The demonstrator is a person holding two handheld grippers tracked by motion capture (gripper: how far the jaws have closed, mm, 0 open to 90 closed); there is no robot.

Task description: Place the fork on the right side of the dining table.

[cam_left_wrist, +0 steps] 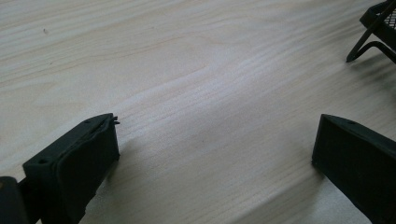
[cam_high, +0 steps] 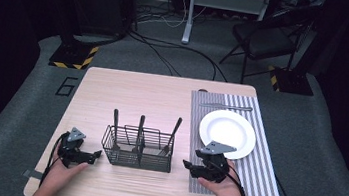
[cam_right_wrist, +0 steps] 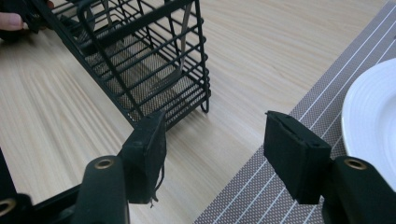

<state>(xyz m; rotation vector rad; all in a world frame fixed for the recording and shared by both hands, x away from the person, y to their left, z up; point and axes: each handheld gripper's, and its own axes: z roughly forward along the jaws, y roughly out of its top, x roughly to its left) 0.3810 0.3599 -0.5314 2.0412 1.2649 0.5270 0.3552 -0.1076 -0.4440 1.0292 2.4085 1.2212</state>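
The wire basket [cam_high: 137, 148] stands on the desk [cam_high: 163, 91] between the two grippers, its long side running left to right, with three utensils upright in it, handles up. The right gripper [cam_high: 188, 165] hovers just beside the basket's right end, over the edge of the striped mat [cam_high: 264, 174], and its fingers [cam_right_wrist: 289, 154] stand apart with nothing between them. Seen from the right gripper view, the basket's near corner lies just ahead and left of the fingers. The rightmost utensil [cam_high: 175, 128] is the closest handle, so the right hand looks better placed for it. The left gripper [cam_high: 96, 156] sits by the basket's left end, fingers [cam_left_wrist: 79, 163] wide apart over bare wood. The white plate [cam_high: 228, 132] lies on the mat behind the right hand.
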